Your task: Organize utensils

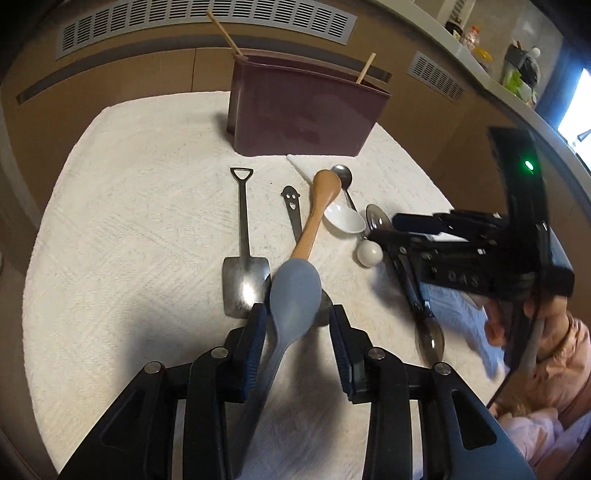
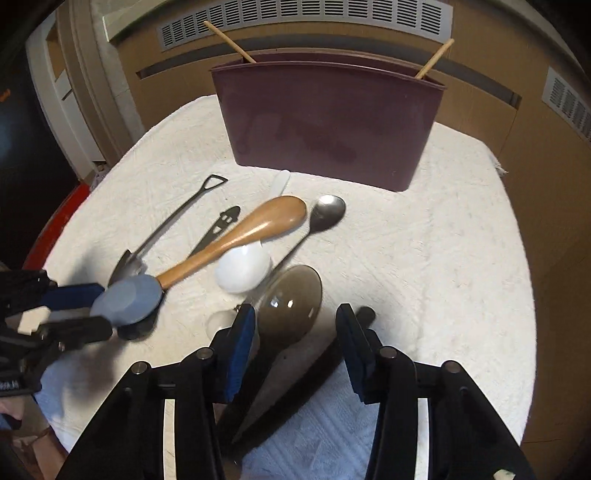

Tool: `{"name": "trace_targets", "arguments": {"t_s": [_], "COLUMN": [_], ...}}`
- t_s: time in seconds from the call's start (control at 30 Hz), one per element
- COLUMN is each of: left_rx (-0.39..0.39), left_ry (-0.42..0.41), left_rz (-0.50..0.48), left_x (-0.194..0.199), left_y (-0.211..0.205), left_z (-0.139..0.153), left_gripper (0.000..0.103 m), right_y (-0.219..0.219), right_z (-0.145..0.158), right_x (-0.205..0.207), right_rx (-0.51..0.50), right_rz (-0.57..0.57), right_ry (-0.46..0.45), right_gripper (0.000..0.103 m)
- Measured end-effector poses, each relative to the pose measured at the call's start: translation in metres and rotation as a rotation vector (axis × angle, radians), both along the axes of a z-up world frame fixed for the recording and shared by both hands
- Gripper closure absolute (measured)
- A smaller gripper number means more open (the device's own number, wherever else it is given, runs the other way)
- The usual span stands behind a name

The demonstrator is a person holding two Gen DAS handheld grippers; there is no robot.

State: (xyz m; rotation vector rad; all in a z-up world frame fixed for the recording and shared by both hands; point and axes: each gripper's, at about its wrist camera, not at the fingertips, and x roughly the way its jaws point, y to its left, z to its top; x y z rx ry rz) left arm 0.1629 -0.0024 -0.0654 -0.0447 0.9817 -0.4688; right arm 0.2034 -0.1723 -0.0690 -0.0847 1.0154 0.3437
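Several utensils lie on a white towel [image 1: 129, 221] in front of a maroon holder [image 1: 303, 110], which also shows in the right wrist view [image 2: 328, 118] with two chopsticks [image 2: 229, 40] in it. My left gripper [image 1: 298, 314] is open, its jaws either side of a blue spoon [image 1: 293, 295] that leans on the left finger. My right gripper [image 2: 295, 321] is open around a smoky clear spoon [image 2: 288, 302] lying between its jaws. A wooden spoon [image 2: 240, 240], a white spoon [image 2: 242, 273], a steel spoon [image 2: 327, 210] and a shovel-shaped spoon [image 1: 243, 258] lie nearby.
A smiley-handled metal utensil [image 1: 291, 206] lies between the shovel spoon and the wooden spoon. A white round-ended piece [image 1: 368, 254] sits by the right gripper in the left wrist view. Brown cabinets with vents [image 2: 295, 18] stand behind the holder. A light blue cloth [image 2: 314, 435] lies at the front.
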Motion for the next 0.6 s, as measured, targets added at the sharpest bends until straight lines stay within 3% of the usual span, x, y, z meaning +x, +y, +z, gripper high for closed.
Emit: {"name": "trace_targets", "arguments": {"t_s": [0.07, 0.2, 0.23, 0.33, 0.6], "left_rx": [0.021, 0.045, 0.046, 0.052, 0.155], "left_ry": [-0.009, -0.01, -0.009, -0.006, 0.03], "left_rz": [-0.003, -0.016, -0.018, -0.031, -0.095], "left_x": [-0.005, -0.006, -0.006, -0.007, 0.017], "left_y": [0.001, -0.001, -0.002, -0.006, -0.025], "left_z": [0.002, 0.001, 0.001, 0.003, 0.001], "left_gripper": [0.055, 0.055, 0.054, 0.054, 0.055], "right_y": [0.003, 0.013, 0.013, 0.005, -0.022], "right_z": [-0.004, -0.004, -0.004, 0.002, 0.036], "right_x": [0.004, 0.004, 0.005, 0.001, -0.033], "right_rx": [0.004, -0.05, -0.047, -0.007, 0.029], "right_rz": [0.004, 0.026, 0.022, 0.011, -0.028], "right_ry": [0.021, -0.008, -0.006, -0.002, -0.121], "right_gripper": [0.059, 0.062, 0.069, 0.07, 0.07]}}
